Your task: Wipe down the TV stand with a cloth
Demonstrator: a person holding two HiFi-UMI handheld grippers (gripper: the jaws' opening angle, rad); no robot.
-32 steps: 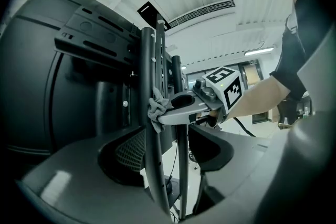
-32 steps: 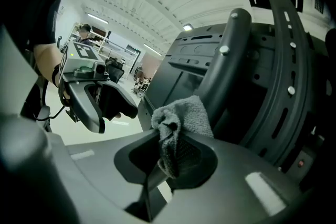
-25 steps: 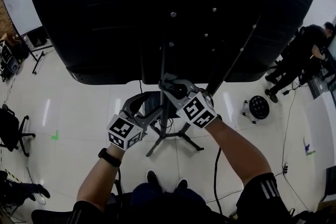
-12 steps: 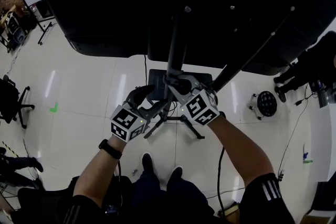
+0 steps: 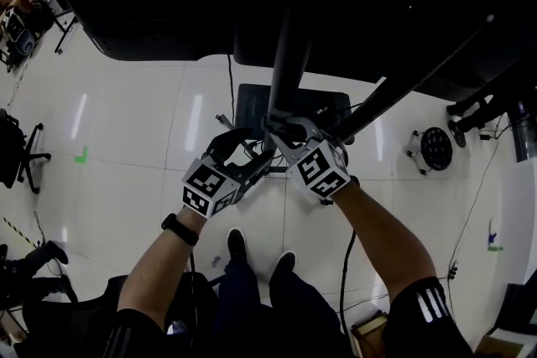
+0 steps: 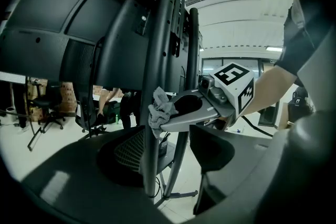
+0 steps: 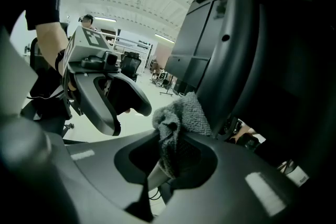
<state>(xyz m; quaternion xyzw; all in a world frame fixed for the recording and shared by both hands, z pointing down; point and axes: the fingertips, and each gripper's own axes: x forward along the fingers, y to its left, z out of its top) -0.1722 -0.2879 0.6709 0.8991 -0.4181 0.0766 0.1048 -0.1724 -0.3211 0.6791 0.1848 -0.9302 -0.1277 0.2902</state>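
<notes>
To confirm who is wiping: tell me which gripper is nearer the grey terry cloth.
Right. The right gripper is shut on the grey terry cloth, holding it against the black metal stand post; the left gripper is open alongside, not touching it.

The left gripper (image 5: 245,157) now sits higher and closer to the right gripper (image 5: 281,132), beside the stand's pole (image 5: 288,63). More of the base plate (image 5: 252,103) shows, and the person in black (image 5: 480,107) is almost out of frame.

The cloth (image 7: 181,113) was grey, the stand (image 5: 289,54) black. Both cubes (image 5: 319,170) bore black-and-white square markers. The floor (image 5: 126,138) was pale cream, with a green mark (image 5: 81,155).
</notes>
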